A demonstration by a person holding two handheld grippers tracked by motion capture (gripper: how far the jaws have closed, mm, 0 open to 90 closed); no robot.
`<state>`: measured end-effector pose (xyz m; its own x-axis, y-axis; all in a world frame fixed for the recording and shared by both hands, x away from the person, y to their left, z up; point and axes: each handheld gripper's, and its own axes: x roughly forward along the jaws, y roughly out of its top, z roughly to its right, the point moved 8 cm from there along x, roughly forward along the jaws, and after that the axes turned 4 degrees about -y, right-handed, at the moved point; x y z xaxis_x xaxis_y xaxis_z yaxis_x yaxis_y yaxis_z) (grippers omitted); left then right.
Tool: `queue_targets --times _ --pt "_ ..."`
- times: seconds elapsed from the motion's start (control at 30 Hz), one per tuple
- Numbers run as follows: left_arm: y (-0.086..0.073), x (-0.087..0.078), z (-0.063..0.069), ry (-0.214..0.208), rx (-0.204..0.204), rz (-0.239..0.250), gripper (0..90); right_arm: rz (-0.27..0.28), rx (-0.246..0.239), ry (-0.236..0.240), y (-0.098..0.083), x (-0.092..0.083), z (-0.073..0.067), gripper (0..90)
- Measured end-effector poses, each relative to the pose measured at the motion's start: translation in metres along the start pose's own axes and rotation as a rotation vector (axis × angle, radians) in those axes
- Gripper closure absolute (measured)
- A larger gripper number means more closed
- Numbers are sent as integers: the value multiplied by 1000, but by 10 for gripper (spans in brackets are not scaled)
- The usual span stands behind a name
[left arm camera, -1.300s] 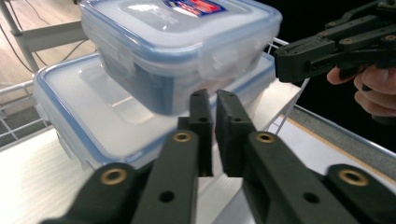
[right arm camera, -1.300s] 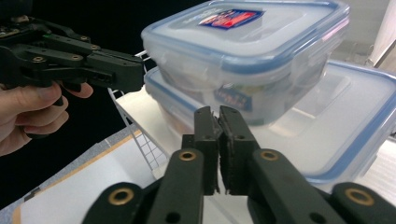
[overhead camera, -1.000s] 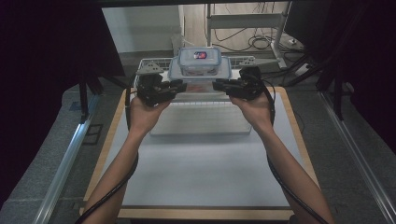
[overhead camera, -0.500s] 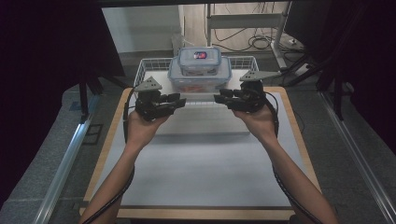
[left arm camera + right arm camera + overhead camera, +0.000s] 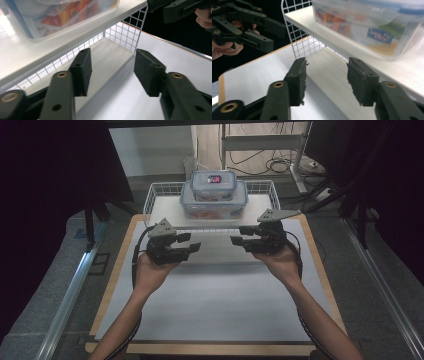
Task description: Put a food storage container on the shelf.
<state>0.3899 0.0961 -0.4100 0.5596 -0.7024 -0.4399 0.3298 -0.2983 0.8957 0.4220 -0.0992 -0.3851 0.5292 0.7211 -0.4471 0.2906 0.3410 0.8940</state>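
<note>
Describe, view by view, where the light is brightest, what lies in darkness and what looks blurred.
High view: the white table is evenly lit, the surroundings dark. Left gripper view: glare washes out the shelf at the left; the container is soft. Right gripper view: the container blurs, the background is black.

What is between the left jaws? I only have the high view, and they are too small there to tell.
Observer: Nothing. The left gripper has just been opening; its jaws stand apart, with the wire rack beyond them.
Operator: And the right one?
Observer: The right gripper has just been opening too, with nothing between its jaws.
Operator: Any marking on the big box?
Observer: The big box has a blue label on its clear side wall.
</note>
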Motion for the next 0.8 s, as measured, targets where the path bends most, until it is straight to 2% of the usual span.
queue_targets --times 0.3,0.5,0.57,0.8 --pt "-23 5 11 -4 2 -28 242 -39 -50 -3 -29 1 -10 298" --pt "-37 5 19 -1 -4 -26 133 -53 -42 3 -47 1 -16 205" --pt "-41 5 23 -10 -17 -10 113 -57 -42 0 -53 -1 -17 172" --pt "-59 5 36 -19 -12 -14 51 -84 -47 -31 -78 -9 -18 81"
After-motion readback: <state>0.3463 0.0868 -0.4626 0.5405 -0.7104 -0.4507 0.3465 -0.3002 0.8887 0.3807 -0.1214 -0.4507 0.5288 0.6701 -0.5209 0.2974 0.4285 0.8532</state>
